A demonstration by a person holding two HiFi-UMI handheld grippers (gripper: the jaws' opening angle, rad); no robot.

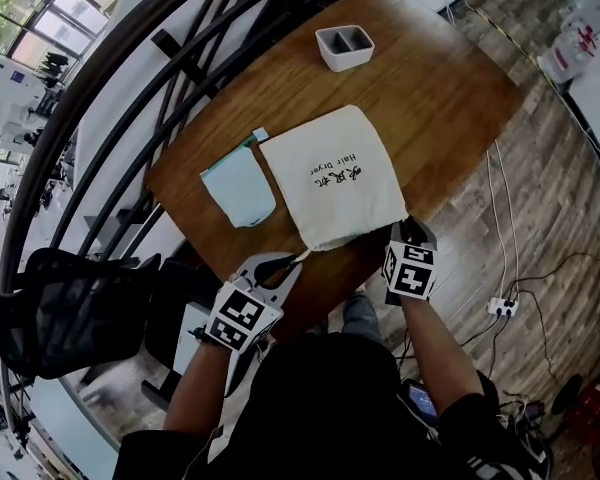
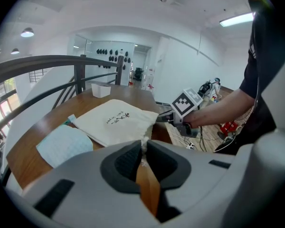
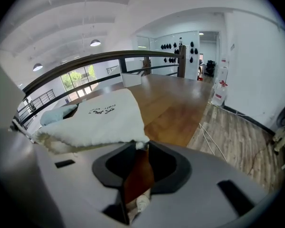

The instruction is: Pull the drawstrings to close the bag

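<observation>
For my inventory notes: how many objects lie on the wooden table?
3: cream bag at the near edge, pale blue pouch left of it, white tray at the far side.

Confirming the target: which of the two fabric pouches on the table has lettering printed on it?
The cream bag, the larger of the two, has black print on its face. The light-blue pouch beside it shows no lettering.

Cream drawstring bag (image 1: 335,176) is lying flat on the wooden table (image 1: 440,98), with a light blue pouch (image 1: 238,186) just beside it. Left gripper (image 1: 292,263) is pinching the drawstring (image 1: 302,256) at the near-left corner. Right gripper (image 1: 400,228) is sitting at the near-right corner.
</observation>
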